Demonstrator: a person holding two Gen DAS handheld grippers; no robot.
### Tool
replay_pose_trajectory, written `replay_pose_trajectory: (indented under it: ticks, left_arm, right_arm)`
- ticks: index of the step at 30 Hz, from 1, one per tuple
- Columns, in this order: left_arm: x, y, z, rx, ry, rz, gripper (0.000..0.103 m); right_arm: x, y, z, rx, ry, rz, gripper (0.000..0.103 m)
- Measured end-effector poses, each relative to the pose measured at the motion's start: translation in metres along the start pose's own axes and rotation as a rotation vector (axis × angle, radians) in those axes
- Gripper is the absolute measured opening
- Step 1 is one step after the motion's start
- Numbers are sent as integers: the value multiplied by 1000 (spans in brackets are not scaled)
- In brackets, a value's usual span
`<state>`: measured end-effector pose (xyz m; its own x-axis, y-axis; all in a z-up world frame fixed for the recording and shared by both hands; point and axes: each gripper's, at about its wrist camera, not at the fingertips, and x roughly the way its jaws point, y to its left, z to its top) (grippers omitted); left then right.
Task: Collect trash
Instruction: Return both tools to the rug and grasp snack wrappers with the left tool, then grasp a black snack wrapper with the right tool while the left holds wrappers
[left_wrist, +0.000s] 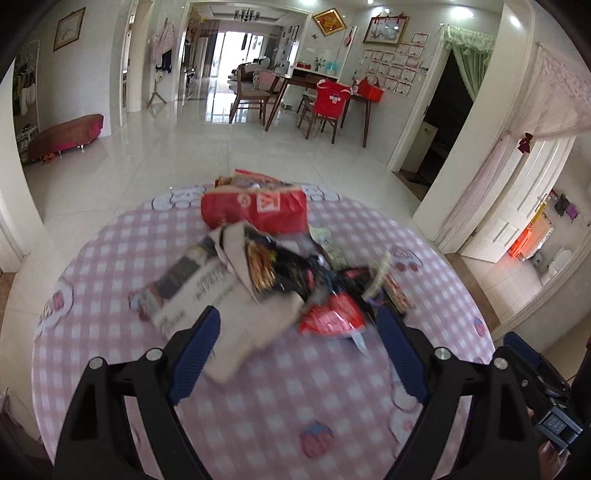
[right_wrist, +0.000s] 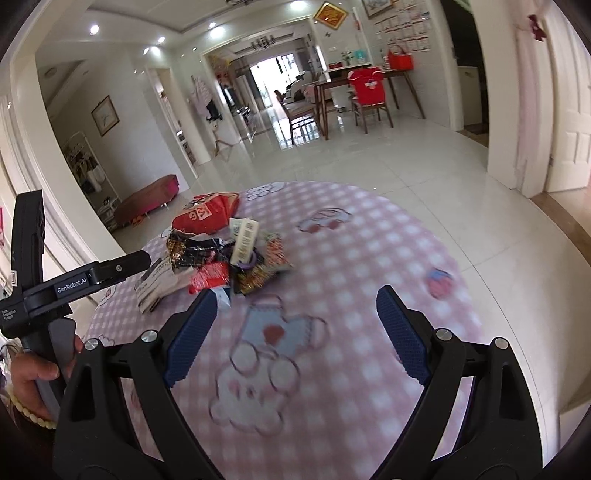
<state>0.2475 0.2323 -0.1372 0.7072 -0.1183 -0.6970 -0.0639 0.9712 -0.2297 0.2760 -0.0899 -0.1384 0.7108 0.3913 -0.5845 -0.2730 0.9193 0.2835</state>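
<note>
A heap of snack wrappers (left_wrist: 273, 266) lies on a round table with a pink checked cloth (left_wrist: 110, 258). A red bag (left_wrist: 255, 208) sits at the heap's far side, a white paper packet (left_wrist: 207, 291) at its left, and a small red wrapper (left_wrist: 332, 315) nearest me. My left gripper (left_wrist: 299, 339) hovers open just short of the heap, with nothing between its blue pads. In the right wrist view the same wrappers (right_wrist: 229, 258) and red bag (right_wrist: 203, 218) lie ahead to the left. My right gripper (right_wrist: 295, 325) stands open over bare cloth (right_wrist: 369, 240), holding nothing.
The left gripper's black body (right_wrist: 55, 288) and the hand holding it (right_wrist: 33, 376) show at the right wrist view's left edge. Beyond the table lies white tiled floor (left_wrist: 221, 147), a low pink bench (left_wrist: 66, 133), and a dining table with chairs (left_wrist: 321, 103).
</note>
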Motion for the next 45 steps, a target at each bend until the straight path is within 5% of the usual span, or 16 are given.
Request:
replay_pose_trajectory:
  ticks: [12, 14, 20, 24, 41, 45]
  left_arm:
    - [67, 3, 17, 35, 69, 23, 40]
    - [68, 4, 18, 36, 65, 43, 12]
    - [48, 3, 10, 57, 25, 2, 8]
    - [30, 1, 6, 60, -1, -12, 6]
    - [-11, 1, -2, 56, -65, -26, 6]
    - [-7, -5, 0, 62, -62, -38, 6]
  right_arm:
    - [68, 13, 20, -32, 70, -1, 86]
    - [77, 15, 21, -39, 86, -7, 86]
    - [96, 25, 19, -81, 150, -10, 84]
    - [107, 35, 17, -116, 193, -3, 58]
    - [126, 50, 32, -146, 200, 26, 57]
    - [131, 47, 36, -133, 208, 41, 42]
